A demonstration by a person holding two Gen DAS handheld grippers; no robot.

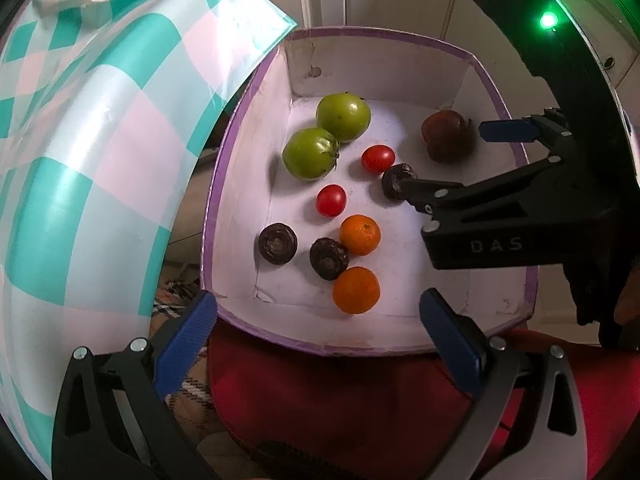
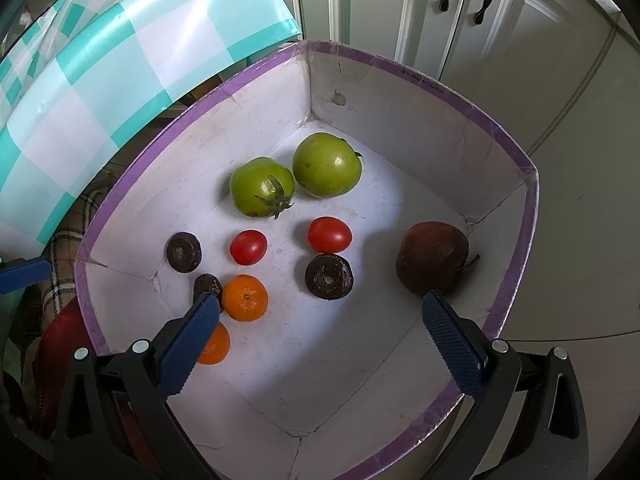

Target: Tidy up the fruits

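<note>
A white box with a purple rim (image 1: 380, 68) (image 2: 400, 120) holds the fruit: two green tomatoes (image 1: 343, 117) (image 2: 326, 165), two red cherry tomatoes (image 1: 331, 200) (image 2: 249, 247), two oranges (image 1: 360, 235) (image 2: 245, 298), three small dark purple fruits (image 1: 278, 243) (image 2: 329, 276) and a dark red fruit (image 1: 446, 136) (image 2: 432, 262). My right gripper (image 1: 440, 158) (image 2: 320, 304) hangs open inside the box with nothing held; in the left wrist view its lower finger (image 1: 416, 188) overlaps a dark purple fruit (image 1: 394, 180). My left gripper (image 1: 318, 312) is open and empty at the box's near rim.
A teal, pink and white checked cloth (image 1: 80, 140) (image 2: 100, 60) curves close along the box's left side. Red fabric (image 1: 340, 400) lies under the box's near edge, with plaid cloth (image 1: 180, 300) beside it. White cabinet doors (image 2: 520, 40) stand behind.
</note>
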